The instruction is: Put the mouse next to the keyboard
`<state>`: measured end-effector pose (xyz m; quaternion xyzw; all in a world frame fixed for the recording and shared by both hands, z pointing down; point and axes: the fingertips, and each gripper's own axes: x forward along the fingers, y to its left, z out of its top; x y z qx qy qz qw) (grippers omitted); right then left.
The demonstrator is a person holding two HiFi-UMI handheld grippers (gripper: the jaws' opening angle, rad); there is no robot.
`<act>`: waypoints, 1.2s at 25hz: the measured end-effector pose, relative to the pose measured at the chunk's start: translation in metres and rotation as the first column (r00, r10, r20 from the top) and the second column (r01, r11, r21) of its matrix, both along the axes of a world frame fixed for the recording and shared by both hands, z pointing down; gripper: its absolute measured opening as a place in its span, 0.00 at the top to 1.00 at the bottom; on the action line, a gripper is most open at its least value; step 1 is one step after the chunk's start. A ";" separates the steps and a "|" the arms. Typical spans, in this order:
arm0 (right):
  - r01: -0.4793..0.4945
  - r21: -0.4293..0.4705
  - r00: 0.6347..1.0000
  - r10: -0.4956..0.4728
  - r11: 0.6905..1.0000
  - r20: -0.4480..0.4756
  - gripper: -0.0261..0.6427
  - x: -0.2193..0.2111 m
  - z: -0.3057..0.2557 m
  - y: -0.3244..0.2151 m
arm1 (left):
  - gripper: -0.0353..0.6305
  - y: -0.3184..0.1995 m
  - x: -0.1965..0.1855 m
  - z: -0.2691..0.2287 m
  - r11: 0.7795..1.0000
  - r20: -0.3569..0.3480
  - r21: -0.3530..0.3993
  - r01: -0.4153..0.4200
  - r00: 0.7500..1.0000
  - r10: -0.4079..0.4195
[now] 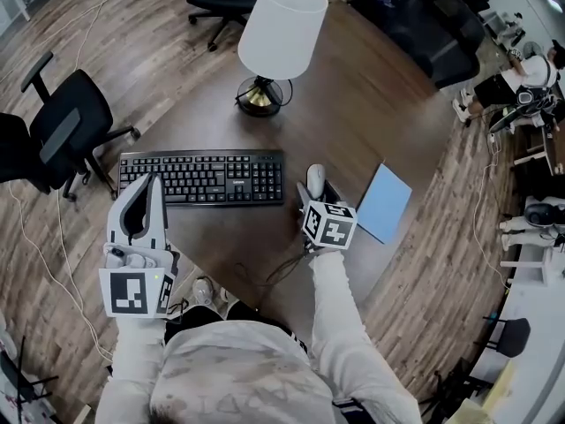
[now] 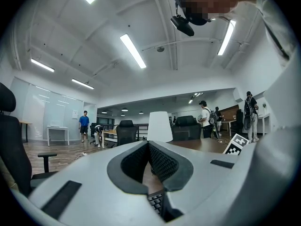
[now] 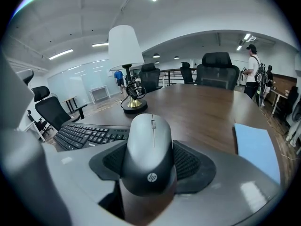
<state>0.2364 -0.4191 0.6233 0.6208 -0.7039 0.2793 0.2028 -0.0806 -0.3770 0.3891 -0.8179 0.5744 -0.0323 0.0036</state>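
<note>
Open-plan office, swivel chairs [image 1: 75, 117], keyboard [image 1: 201, 177], ceiling strip lights [image 2: 131, 51]

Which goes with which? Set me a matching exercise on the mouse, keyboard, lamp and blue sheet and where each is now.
Things:
1 mouse
2 keyboard
3 lamp
4 blue sheet

Places:
A beyond the keyboard
B right of the mouse
C between the right tool's jaws
D just ahead of the left tool

Pairs: 1-C, 2-D, 3-A, 4-B.
</note>
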 end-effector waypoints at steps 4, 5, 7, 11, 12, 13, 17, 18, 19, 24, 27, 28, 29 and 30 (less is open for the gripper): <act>-0.003 -0.042 1.000 0.003 0.999 -0.008 0.51 0.005 0.015 -0.003 | 0.94 0.001 0.001 0.002 1.000 0.005 -0.006 0.015 1.000 -0.015; -0.004 -0.052 1.000 0.003 0.999 -0.010 0.51 0.006 0.019 -0.003 | 0.94 0.001 0.001 0.003 1.000 0.007 -0.008 0.019 1.000 -0.019; -0.004 -0.068 1.000 0.003 0.998 -0.016 0.51 0.007 0.025 -0.004 | 0.94 0.002 0.000 0.005 0.999 0.009 -0.015 0.028 1.000 -0.028; -0.003 -0.092 1.000 0.001 0.996 -0.029 0.51 0.007 0.035 -0.007 | 0.94 0.004 -0.002 0.010 0.999 0.014 -0.028 0.043 0.999 -0.043; -0.005 -0.098 0.999 0.002 0.995 -0.033 0.51 0.007 0.037 -0.007 | 0.94 0.005 -0.002 0.011 0.998 0.016 -0.031 0.047 0.999 -0.046; -0.007 -0.106 0.999 0.003 0.994 -0.036 0.51 0.008 0.039 -0.007 | 0.94 0.006 -0.002 0.011 0.998 0.018 -0.033 0.050 0.999 -0.049; -0.016 -0.129 0.999 0.010 0.992 -0.046 0.51 0.011 0.045 -0.007 | 0.94 0.008 -0.004 0.012 0.998 0.023 -0.037 0.059 0.998 -0.059; -0.020 -0.134 0.999 0.013 0.991 -0.049 0.51 0.011 0.046 -0.007 | 0.94 0.008 -0.004 0.013 0.997 0.024 -0.037 0.062 0.998 -0.061; -0.024 -0.139 0.999 0.017 0.990 -0.052 0.51 0.012 0.048 -0.007 | 0.94 0.009 -0.005 0.013 0.997 0.024 -0.037 0.065 0.998 -0.064; -0.050 -0.186 0.997 0.037 0.981 -0.072 0.51 0.015 0.054 -0.005 | 0.94 0.009 -0.006 0.014 0.997 0.026 -0.038 0.069 0.997 -0.068; -0.053 -0.204 0.997 0.039 0.978 -0.071 0.51 0.015 0.058 -0.005 | 0.94 0.010 -0.008 0.015 0.997 0.026 -0.041 0.072 0.997 -0.071; -0.053 -0.205 0.997 0.039 0.977 -0.071 0.51 0.014 0.059 -0.005 | 0.94 0.010 -0.009 0.015 0.996 0.026 -0.042 0.074 0.997 -0.073; -0.056 -0.207 0.996 0.041 0.977 -0.074 0.51 0.014 0.058 -0.005 | 0.94 0.010 -0.010 0.015 0.996 0.026 -0.042 0.076 0.997 -0.075; -0.060 -0.209 0.996 0.044 0.976 -0.078 0.51 0.015 0.058 -0.005 | 0.94 0.010 -0.011 0.014 0.996 0.025 -0.042 0.078 0.997 -0.077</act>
